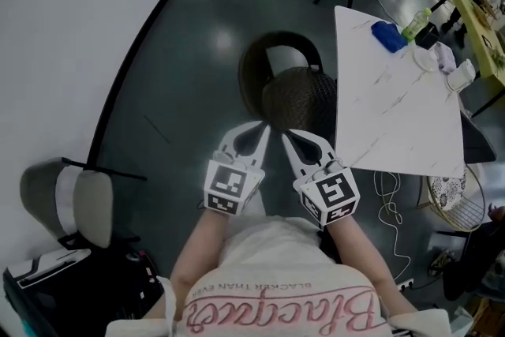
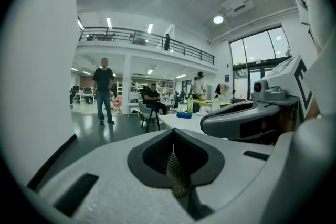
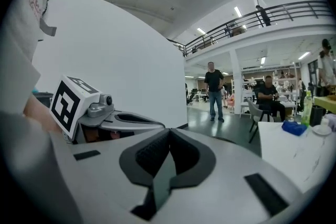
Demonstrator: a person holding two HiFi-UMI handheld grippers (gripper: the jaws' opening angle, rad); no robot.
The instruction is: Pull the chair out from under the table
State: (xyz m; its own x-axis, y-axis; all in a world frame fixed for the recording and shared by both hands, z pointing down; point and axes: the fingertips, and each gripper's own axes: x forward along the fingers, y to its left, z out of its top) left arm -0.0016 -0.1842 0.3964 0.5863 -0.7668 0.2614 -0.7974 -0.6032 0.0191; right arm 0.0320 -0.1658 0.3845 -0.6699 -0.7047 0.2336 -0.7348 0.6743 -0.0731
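A chair with a dark woven back [image 1: 300,100] and a round seat [image 1: 278,63] stands at the left edge of the white marble table [image 1: 394,102]. In the head view my left gripper [image 1: 260,125] and right gripper [image 1: 286,135] lie side by side, their tips just short of the chair back's near rim. Both are shut with nothing between the pads. In the left gripper view my left gripper [image 2: 173,131] shows a patch of the woven back [image 2: 177,178] through the gap behind its tips. In the right gripper view my right gripper [image 3: 169,131] shows only floor there.
A curved white wall [image 1: 63,35] runs along the left. A grey padded chair [image 1: 75,205] stands at the lower left. On the table are a blue object [image 1: 388,35] and a green bottle [image 1: 416,22]. Cables [image 1: 388,205] and a wire basket [image 1: 456,200] lie by the table's near corner.
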